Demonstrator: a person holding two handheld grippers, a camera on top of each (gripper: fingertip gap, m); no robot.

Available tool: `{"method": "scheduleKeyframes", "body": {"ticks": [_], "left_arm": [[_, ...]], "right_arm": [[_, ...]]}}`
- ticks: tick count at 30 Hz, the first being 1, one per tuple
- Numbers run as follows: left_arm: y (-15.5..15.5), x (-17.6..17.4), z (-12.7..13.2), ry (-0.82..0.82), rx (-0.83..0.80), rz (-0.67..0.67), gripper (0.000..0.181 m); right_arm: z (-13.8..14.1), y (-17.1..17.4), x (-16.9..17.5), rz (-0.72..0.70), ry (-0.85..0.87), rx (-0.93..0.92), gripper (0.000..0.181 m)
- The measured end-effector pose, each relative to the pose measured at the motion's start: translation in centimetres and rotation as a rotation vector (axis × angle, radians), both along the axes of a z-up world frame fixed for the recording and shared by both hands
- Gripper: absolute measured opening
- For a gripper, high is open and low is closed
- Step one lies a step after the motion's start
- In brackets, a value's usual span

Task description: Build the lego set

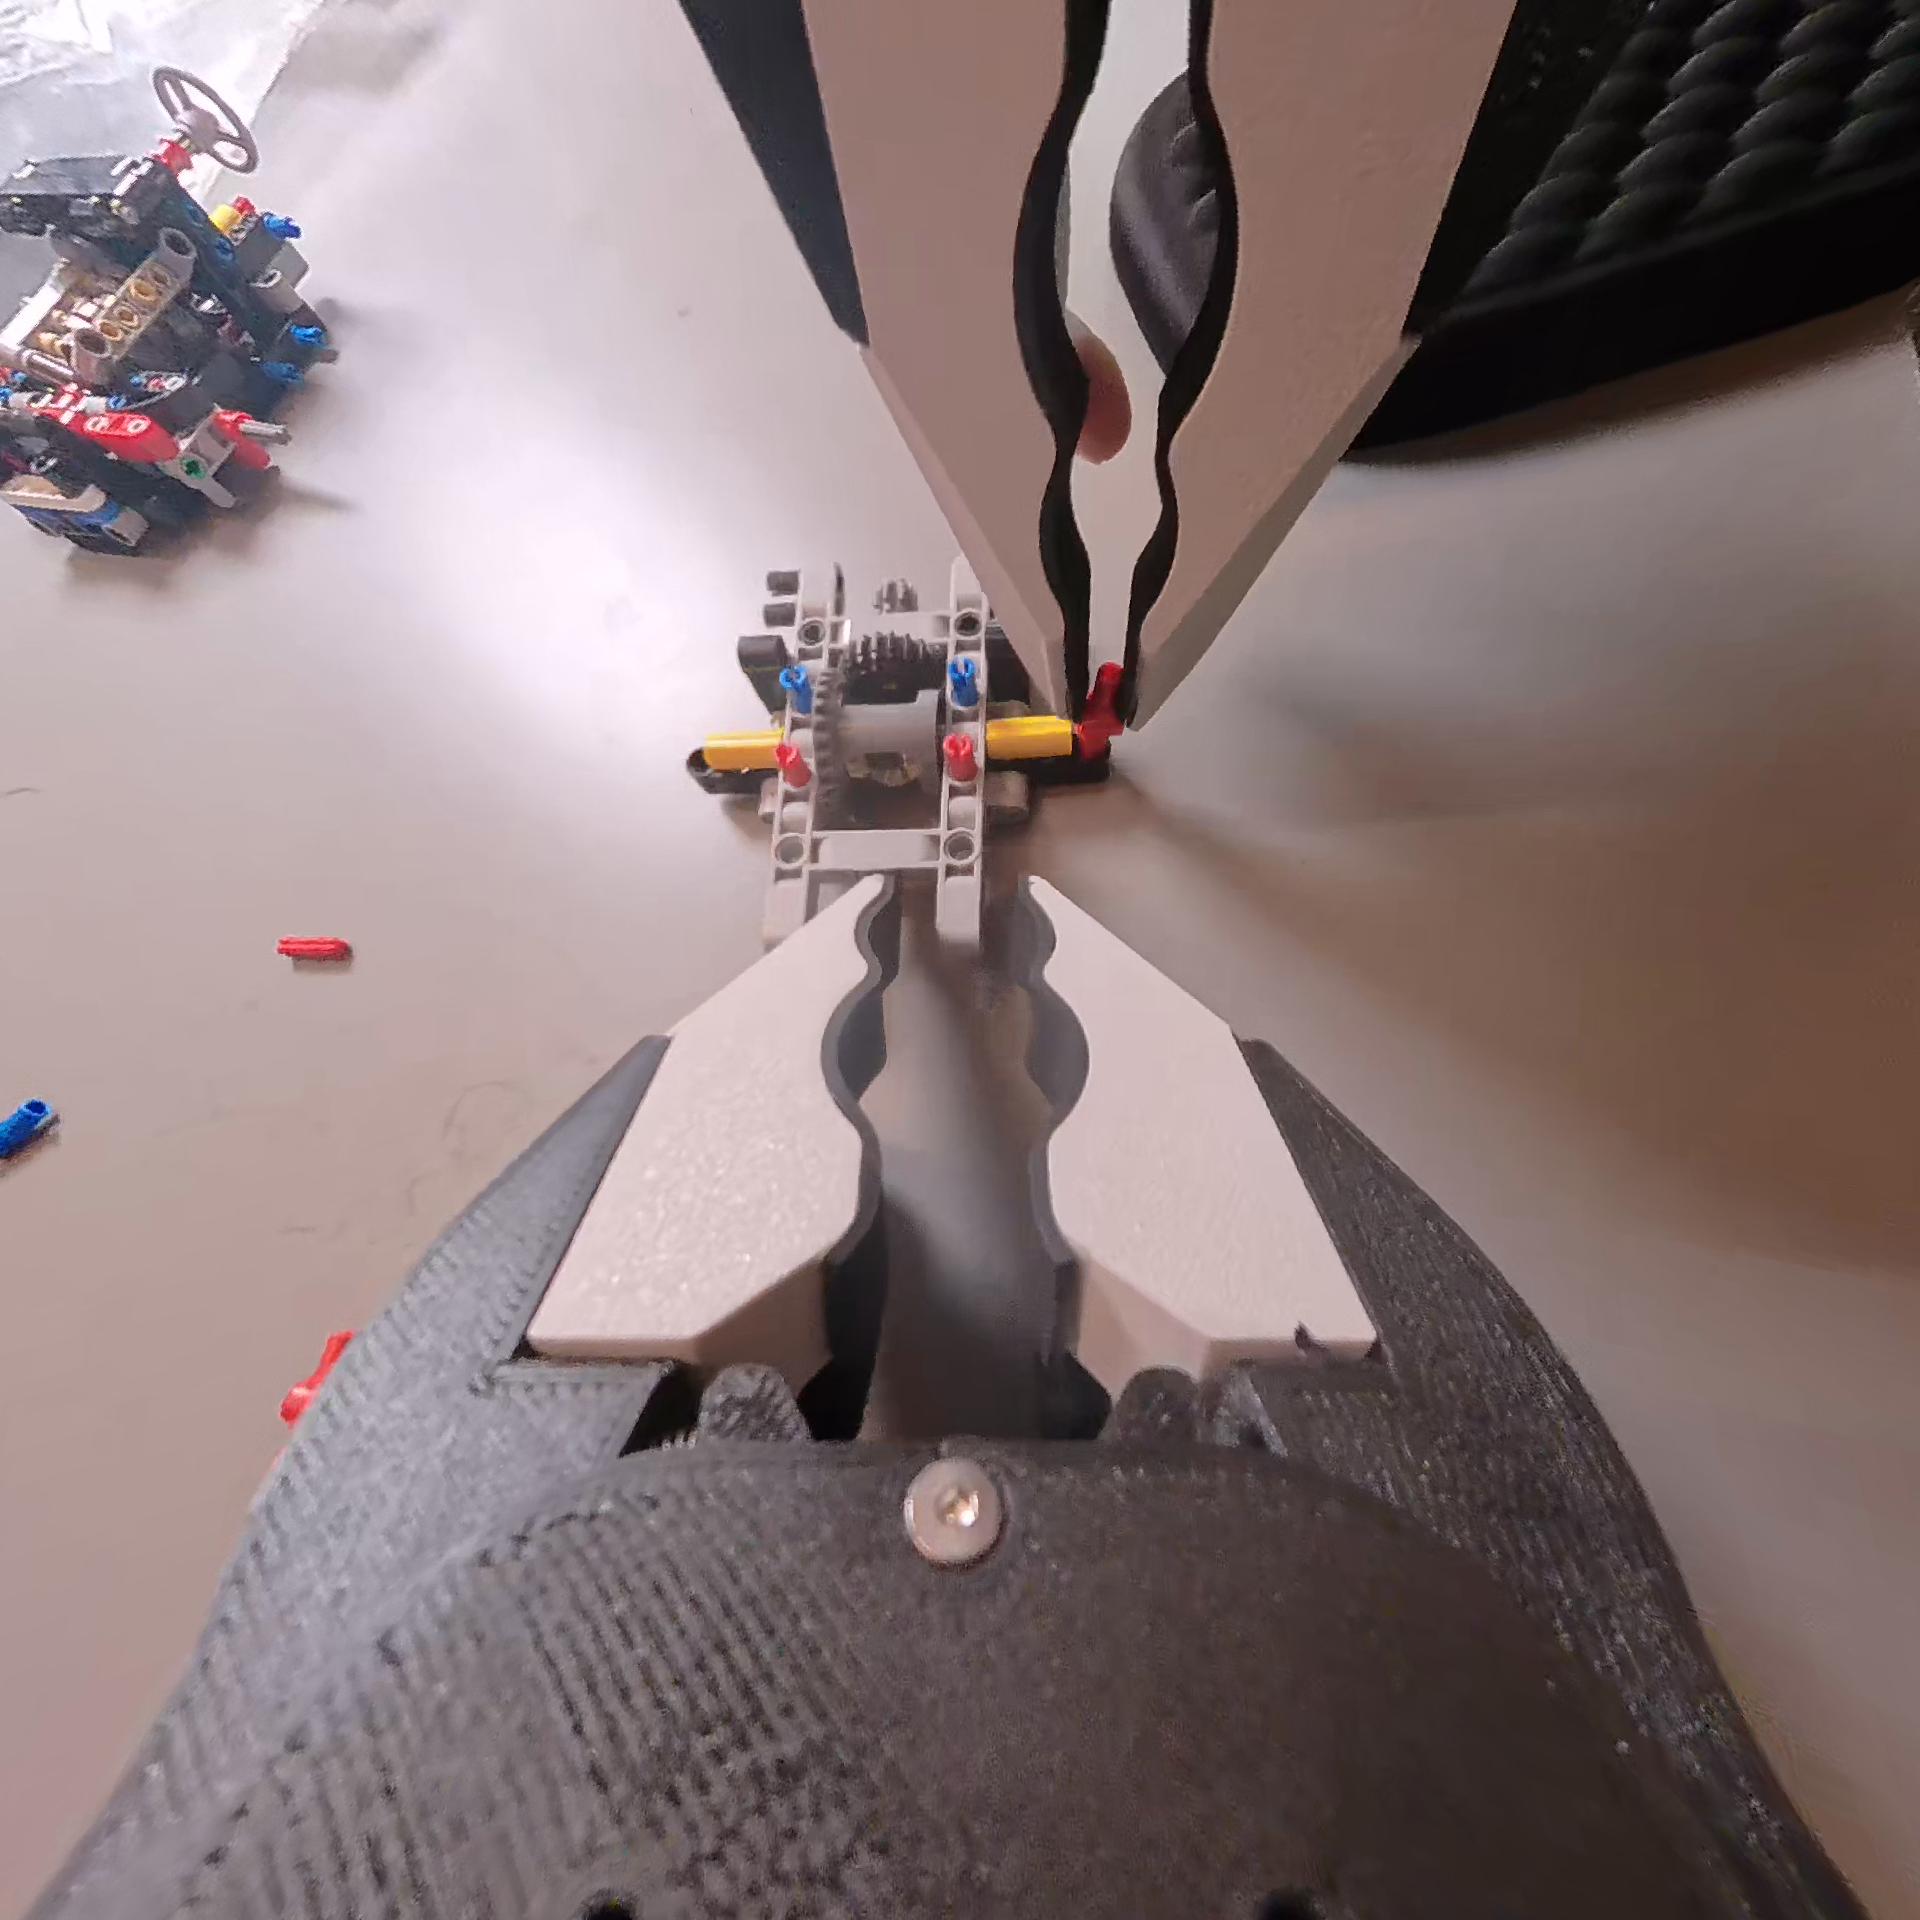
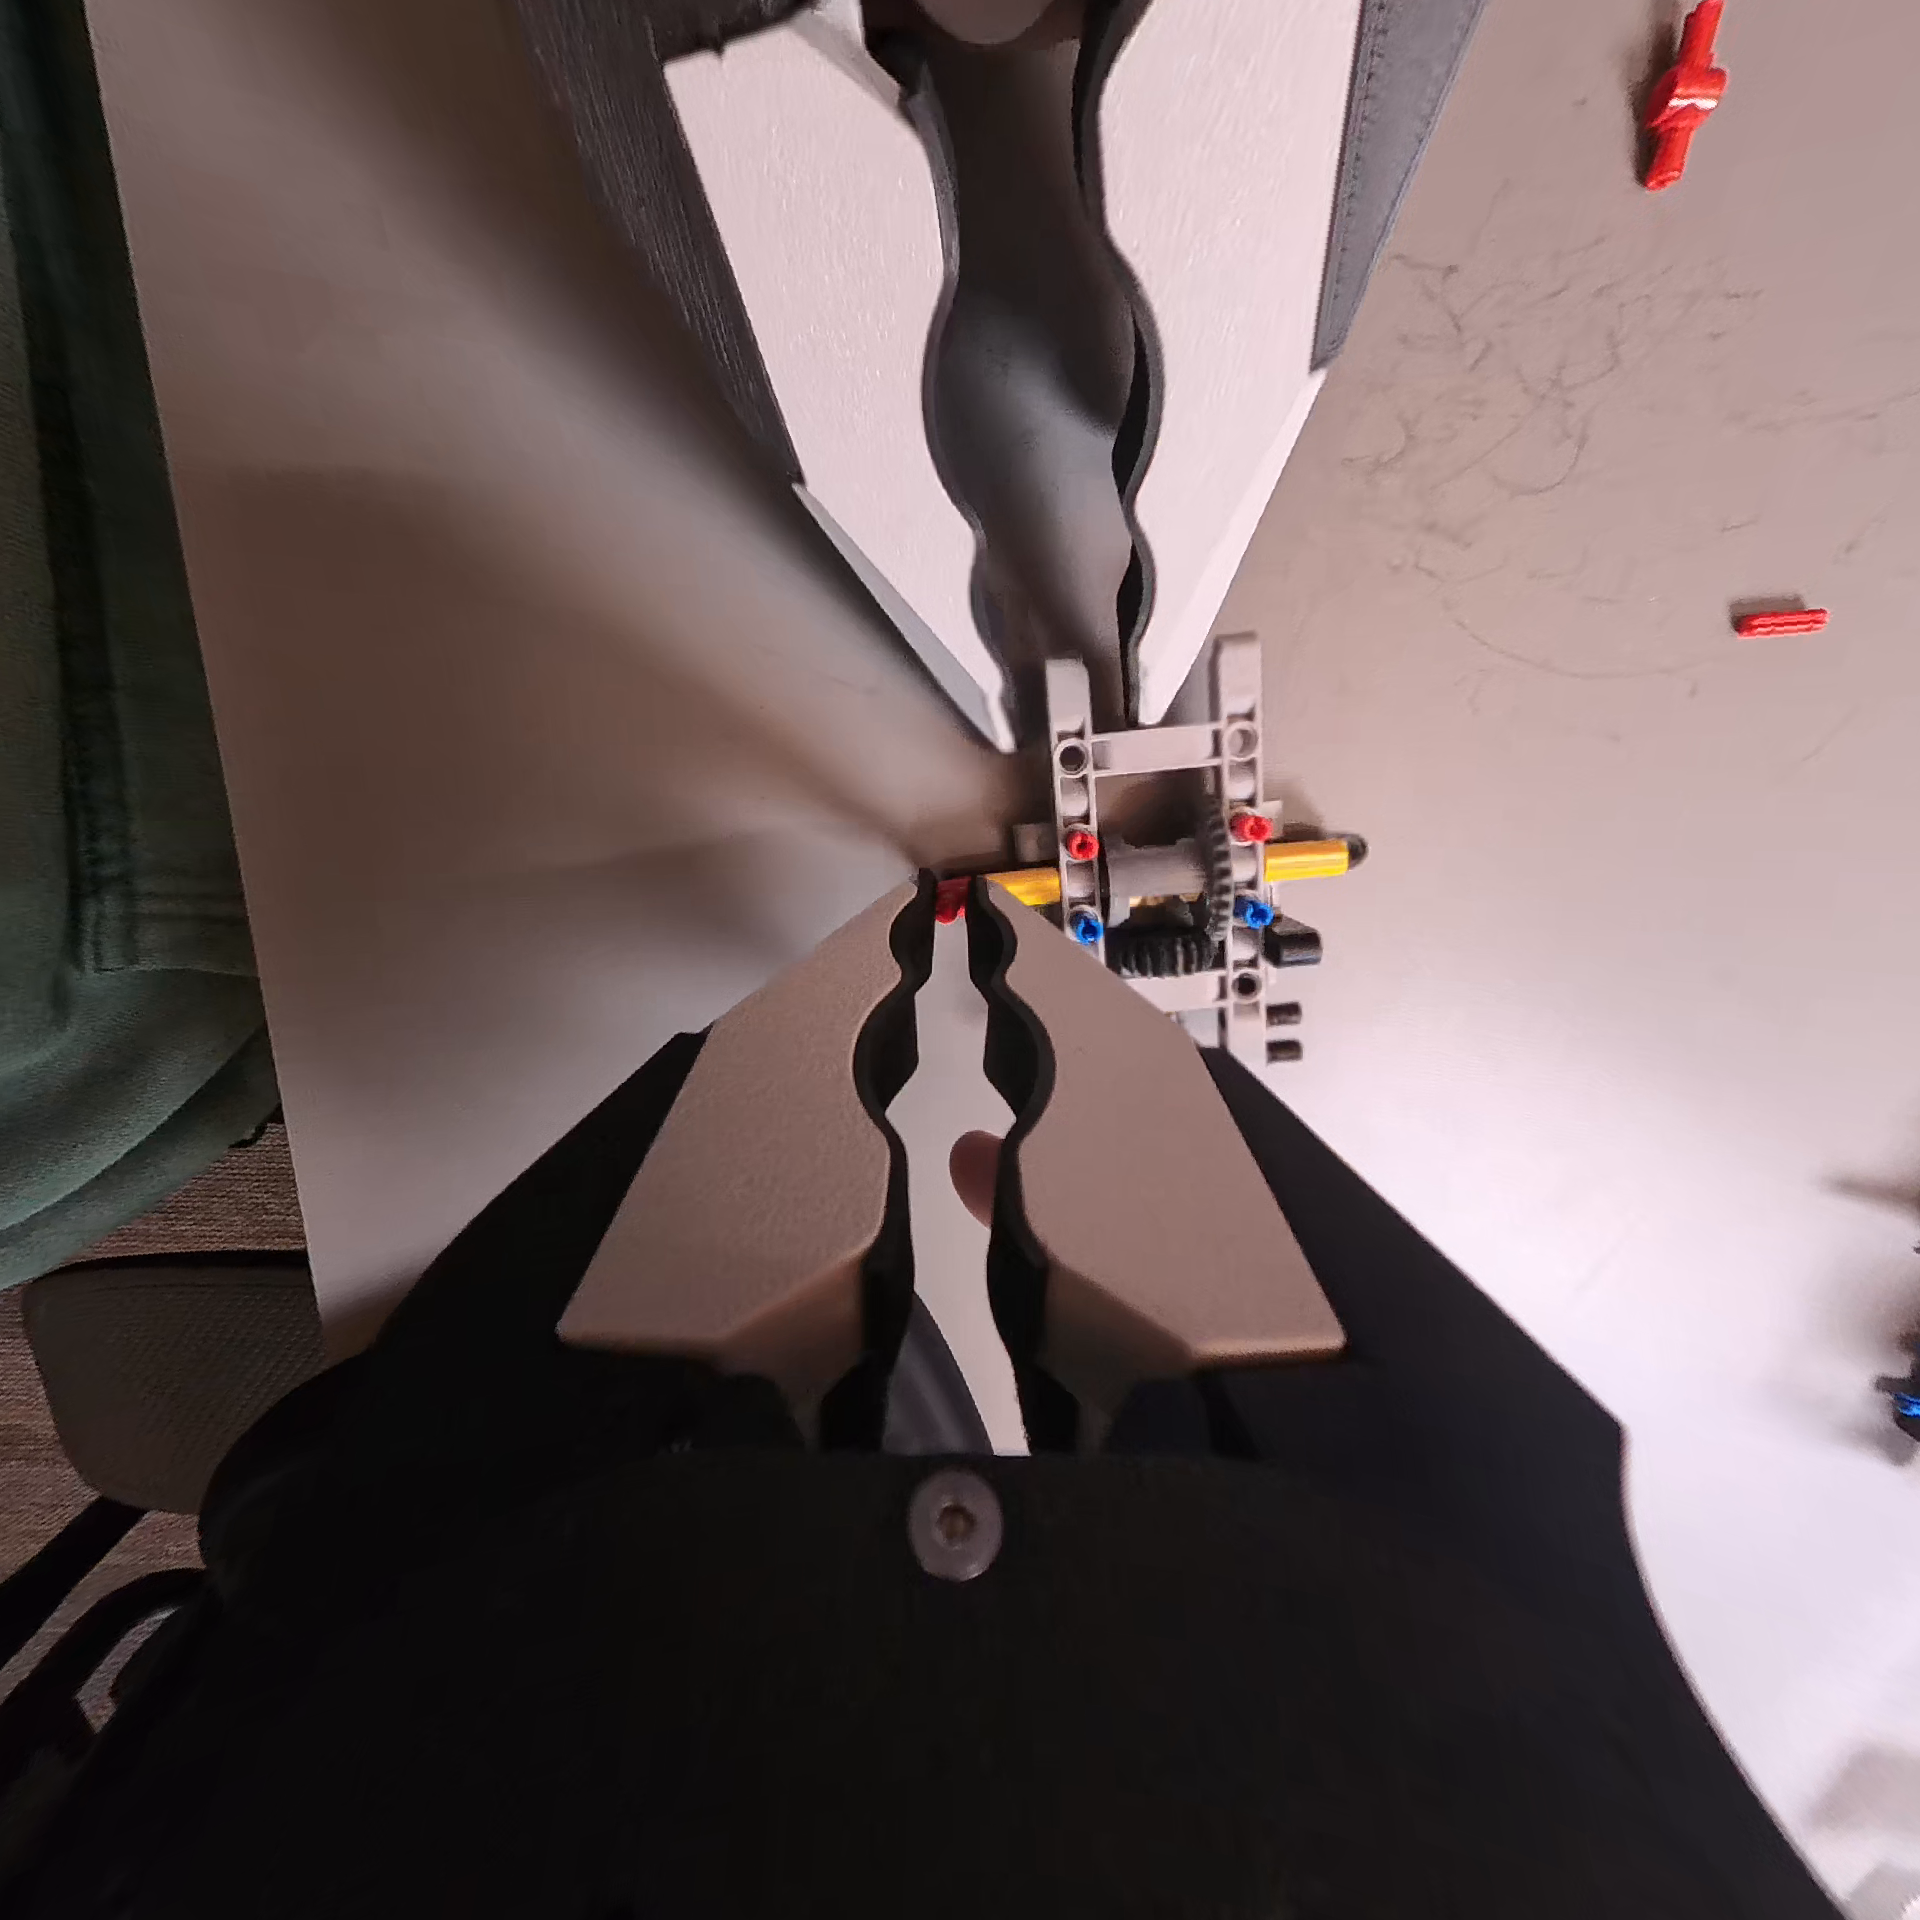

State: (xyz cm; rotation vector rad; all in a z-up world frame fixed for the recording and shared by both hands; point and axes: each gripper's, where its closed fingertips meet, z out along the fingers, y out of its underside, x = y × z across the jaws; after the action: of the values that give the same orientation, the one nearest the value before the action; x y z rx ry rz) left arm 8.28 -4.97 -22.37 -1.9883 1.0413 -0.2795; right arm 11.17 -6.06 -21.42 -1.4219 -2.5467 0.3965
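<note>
A small grey frame assembly (image 1: 883,748) with black gears, yellow axles and blue and red pins lies on the table; it also shows in the right wrist view (image 2: 1164,873). My left gripper (image 1: 961,899) is shut on one grey beam at the frame's near end, and it enters the right wrist view from the top (image 2: 1081,696). My right gripper (image 2: 951,899) is shut on a small red connector (image 2: 948,902) at the tip of one yellow axle (image 2: 1023,885). In the left wrist view the right gripper (image 1: 1101,712) comes down from the top onto the connector (image 1: 1099,707).
A larger built chassis (image 1: 135,343) with a steering wheel stands at the far left. Loose red pins (image 1: 312,948) (image 2: 1779,620), a blue pin (image 1: 26,1127) and a red piece (image 2: 1683,99) lie on the table. The table edge (image 2: 239,831) and a green cloth (image 2: 104,623) are beside my right gripper. Left and right tips are no more than a few centimetres apart. About 15 centimetres separates my left fingertips from the red piece (image 2: 1683,99).
</note>
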Motion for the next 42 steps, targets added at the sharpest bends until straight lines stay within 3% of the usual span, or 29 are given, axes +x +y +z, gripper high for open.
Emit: {"method": "scheduleKeyframes", "body": {"ticks": [1,7,9,14,19,25,29,34,42], "left_arm": [[0.2,-0.1,0.0,0.006,0.008,0.007,0.016],[-0.6,1.5,0.0,-0.005,-0.009,-0.032,0.006],[-0.2,0.8,-0.3,0.078,0.040,-0.011,0.007],[-0.5,0.6,0.0,-0.001,-0.009,-0.015,0.006],[-0.7,0.1,0.7,-0.029,0.002,-0.009,0.011],[-2.4,2.1,5.9,-0.466,-0.027,-0.100,0.024],[-2.2,2.2,9.0,-0.662,0.006,-0.114,0.021],[-2.7,2.2,10.0,-0.717,0.003,-0.143,0.005],[-3.7,3.2,6.7,-0.449,-0.053,-0.185,0.004]], "right_arm": [[0.0,0.0,0.0,0.001,-0.004,-0.003,0.005],[-1.7,-0.5,0.4,0.019,-0.067,-0.015,0.002],[-2.2,-1.2,0.6,0.032,-0.063,-0.052,0.001],[0.9,-0.6,-0.3,-0.021,0.142,-0.112,0.002],[3.1,-1.0,-0.9,-0.119,0.352,-0.296,0.003],[9.0,-1.0,-2.8,-0.302,0.788,-0.661,0.003],[10.8,-1.4,-3.5,-0.341,0.914,-0.799,0.003],[11.0,-2.0,-3.5,-0.314,0.940,-0.804,0.003],[7.9,-3.0,-2.0,-0.081,0.645,-0.441,0.005]]}}
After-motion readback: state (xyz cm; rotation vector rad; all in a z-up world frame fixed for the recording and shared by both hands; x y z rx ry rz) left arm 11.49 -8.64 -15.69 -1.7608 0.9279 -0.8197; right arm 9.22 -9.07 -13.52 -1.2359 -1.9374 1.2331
